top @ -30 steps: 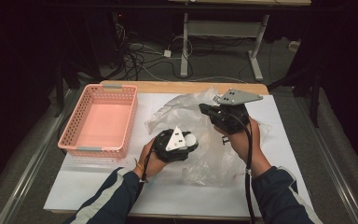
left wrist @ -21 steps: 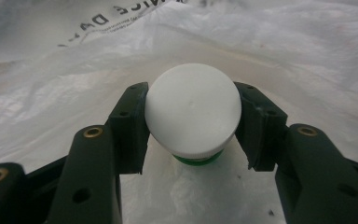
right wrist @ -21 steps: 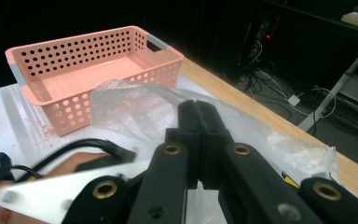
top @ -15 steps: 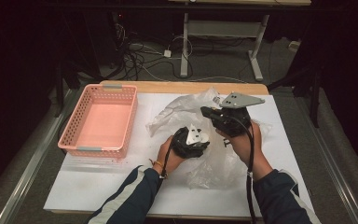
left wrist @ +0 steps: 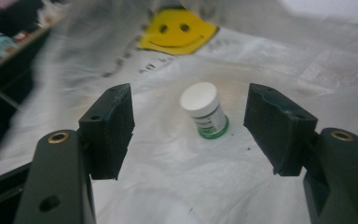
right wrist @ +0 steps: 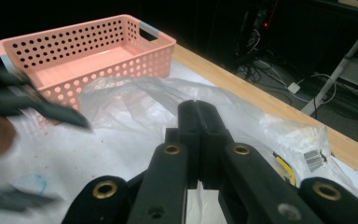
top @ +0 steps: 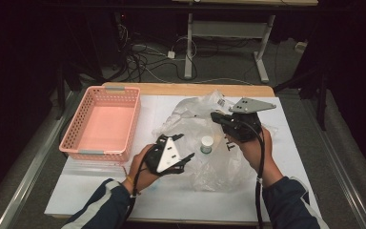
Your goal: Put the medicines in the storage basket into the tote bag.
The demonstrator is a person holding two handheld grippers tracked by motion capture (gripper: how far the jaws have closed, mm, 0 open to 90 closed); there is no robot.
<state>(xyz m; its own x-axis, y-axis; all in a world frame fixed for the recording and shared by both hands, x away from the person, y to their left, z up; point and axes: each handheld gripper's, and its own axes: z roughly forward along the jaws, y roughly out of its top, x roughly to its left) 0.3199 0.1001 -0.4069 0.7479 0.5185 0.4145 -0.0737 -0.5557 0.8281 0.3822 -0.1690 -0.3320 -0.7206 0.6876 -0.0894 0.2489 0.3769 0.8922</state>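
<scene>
Left tool [left wrist: 189, 130] gapes wide, a jar [left wrist: 204, 111] ahead between its jaws; right tool [right wrist: 198, 122] is clenched on the bag [top: 219, 162].

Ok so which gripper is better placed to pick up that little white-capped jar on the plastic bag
Left. The left gripper is open with the jar straight ahead between its jaws. The right gripper is shut, apparently pinching the plastic bag, and points towards the pink basket.
</scene>
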